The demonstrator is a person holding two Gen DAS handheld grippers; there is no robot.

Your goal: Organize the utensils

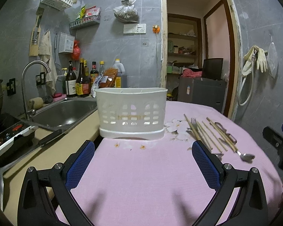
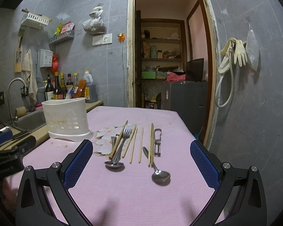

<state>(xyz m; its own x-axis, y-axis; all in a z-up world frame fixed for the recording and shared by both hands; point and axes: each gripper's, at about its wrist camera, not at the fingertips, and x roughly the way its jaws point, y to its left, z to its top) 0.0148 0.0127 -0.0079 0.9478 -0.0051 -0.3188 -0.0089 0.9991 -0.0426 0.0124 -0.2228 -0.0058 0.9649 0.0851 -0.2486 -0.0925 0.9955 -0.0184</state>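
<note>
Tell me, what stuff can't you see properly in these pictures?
- Inside of the white holder: both views look at its side wall, so whether anything is in it stays hidden.
- Fork handle and one spoon: right wrist view, they overlap with a chopstick lying across.
- Bottle labels: left wrist view, too small to read.
- Right gripper: left wrist view, cut off by the edge.
</note>
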